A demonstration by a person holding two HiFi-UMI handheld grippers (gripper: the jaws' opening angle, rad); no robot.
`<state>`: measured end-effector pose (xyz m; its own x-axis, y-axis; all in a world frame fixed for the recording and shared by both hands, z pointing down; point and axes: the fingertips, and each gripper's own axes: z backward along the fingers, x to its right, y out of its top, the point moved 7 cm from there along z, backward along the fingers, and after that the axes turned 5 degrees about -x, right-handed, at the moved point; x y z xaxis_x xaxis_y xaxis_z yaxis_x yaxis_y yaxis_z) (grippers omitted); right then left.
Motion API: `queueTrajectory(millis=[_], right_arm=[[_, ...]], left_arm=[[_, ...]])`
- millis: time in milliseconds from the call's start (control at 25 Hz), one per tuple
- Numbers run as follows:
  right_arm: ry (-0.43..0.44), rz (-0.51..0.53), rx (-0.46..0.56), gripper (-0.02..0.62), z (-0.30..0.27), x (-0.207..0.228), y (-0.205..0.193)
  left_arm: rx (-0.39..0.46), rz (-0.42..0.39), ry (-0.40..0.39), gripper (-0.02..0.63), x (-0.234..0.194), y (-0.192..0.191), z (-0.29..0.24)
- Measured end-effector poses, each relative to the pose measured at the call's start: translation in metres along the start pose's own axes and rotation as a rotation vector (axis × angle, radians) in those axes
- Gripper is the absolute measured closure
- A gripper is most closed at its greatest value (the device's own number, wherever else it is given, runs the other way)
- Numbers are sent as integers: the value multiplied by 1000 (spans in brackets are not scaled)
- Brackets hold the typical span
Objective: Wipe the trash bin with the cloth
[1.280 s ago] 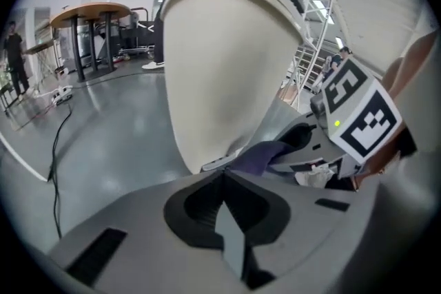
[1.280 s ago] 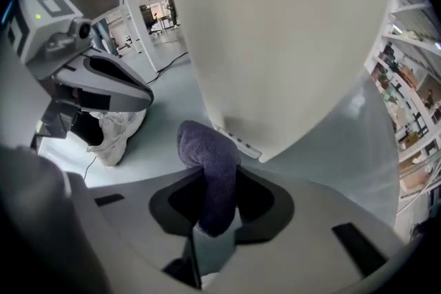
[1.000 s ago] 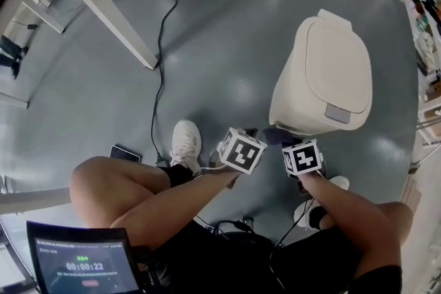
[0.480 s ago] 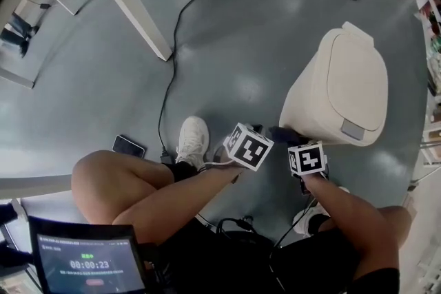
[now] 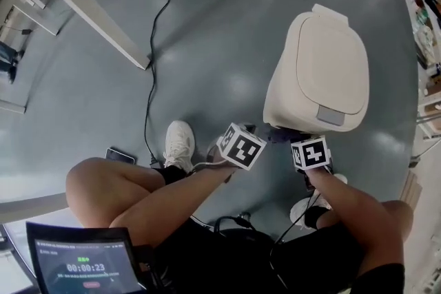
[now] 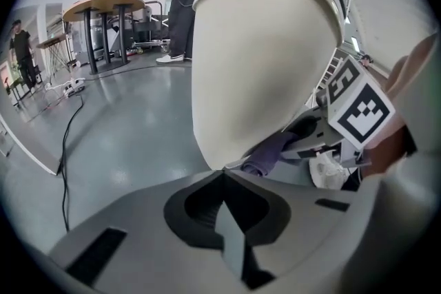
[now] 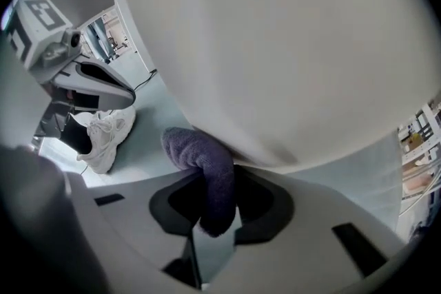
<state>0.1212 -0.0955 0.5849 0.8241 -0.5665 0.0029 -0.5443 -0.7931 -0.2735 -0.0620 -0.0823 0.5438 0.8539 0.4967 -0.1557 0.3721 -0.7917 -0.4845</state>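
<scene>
Purple cloth [image 7: 198, 151] clenched in the right tool [image 7: 217, 182] and pressed low on the cream trash bin [image 5: 317, 72] straight ahead, hardly moved from a second ago, left tool [image 6: 222, 174] closed empty alongside, wiping seemingly barely underway.

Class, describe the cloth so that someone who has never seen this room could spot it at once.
Find the tall cream plastic trash bin standing on the grey floor. Low on its side, the right gripper pinches a purple terry cloth against the bin wall. Dark and fuzzy, it stands out from the smooth pale plastic.
</scene>
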Motion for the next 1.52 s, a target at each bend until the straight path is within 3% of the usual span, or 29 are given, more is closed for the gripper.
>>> queueTrajectory(millis=[400, 640, 920, 1200, 1520], right_arm=[[-17, -87, 14, 503, 9, 29, -25], [-10, -62, 43, 503, 3, 57, -44], [-21, -155, 58, 503, 11, 94, -59], [-25, -219, 103, 504, 28, 111, -59], [-9, -291, 157, 503, 22, 107, -58]], left_arm=[[-32, -123, -55, 609, 36, 25, -18], [-19, -269, -80, 609, 85, 43, -47], [-57, -363, -148, 609, 131, 45, -60], [-70, -425, -197, 609, 154, 54, -57], [-86, -447, -230, 609, 146, 49, -50]])
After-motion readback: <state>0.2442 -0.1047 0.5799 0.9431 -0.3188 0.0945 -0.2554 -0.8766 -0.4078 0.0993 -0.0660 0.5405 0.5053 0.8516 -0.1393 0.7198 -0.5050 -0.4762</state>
